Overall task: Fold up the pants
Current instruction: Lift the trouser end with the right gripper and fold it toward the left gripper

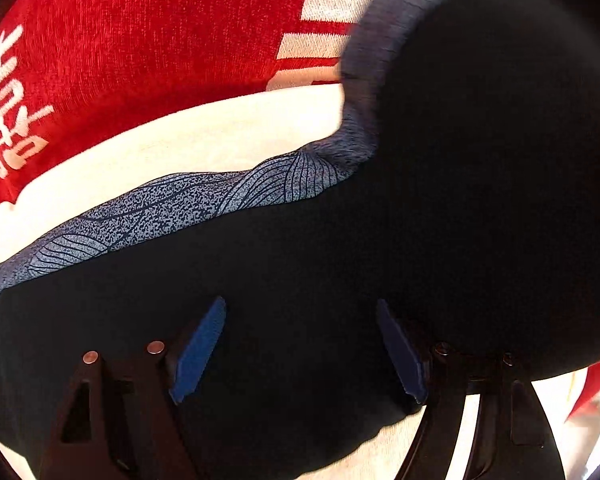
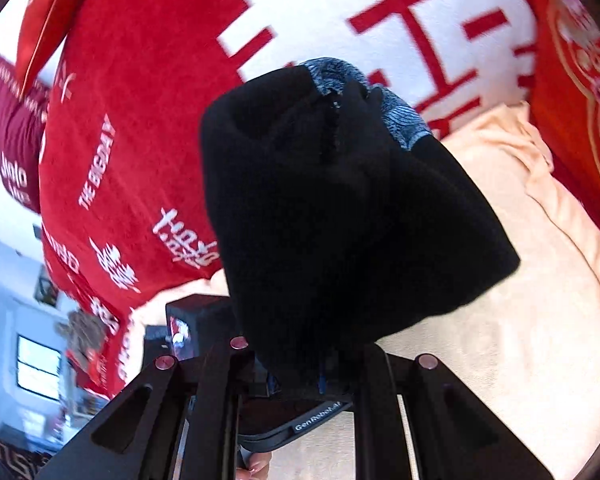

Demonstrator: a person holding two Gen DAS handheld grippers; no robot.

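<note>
The soft black fabric pants [image 2: 340, 220] are edged with a blue-grey band [image 1: 172, 208] printed in dark speckles and curved lines. Behind the pants, a plush red blanket [image 2: 140, 100] is marked with white lettering; beneath them, a cream sheet [image 2: 500, 320] is seen.

Left tool [image 1: 300, 350]: the two blue fingers [image 1: 198, 350] stand wide apart, with nothing pinched between them. They point forward and a little down, low over the dark cloth.

Right tool [image 2: 294, 376]: the fingers are drawn close together, and a bunch of the black pants [image 2: 340, 208] is clamped between them; the tips are hidden under the fabric. The cloth hangs lifted in front of the camera.

Hand: a fingertip [image 2: 256, 466] of the person shows under the right tool, at the bottom edge.
</note>
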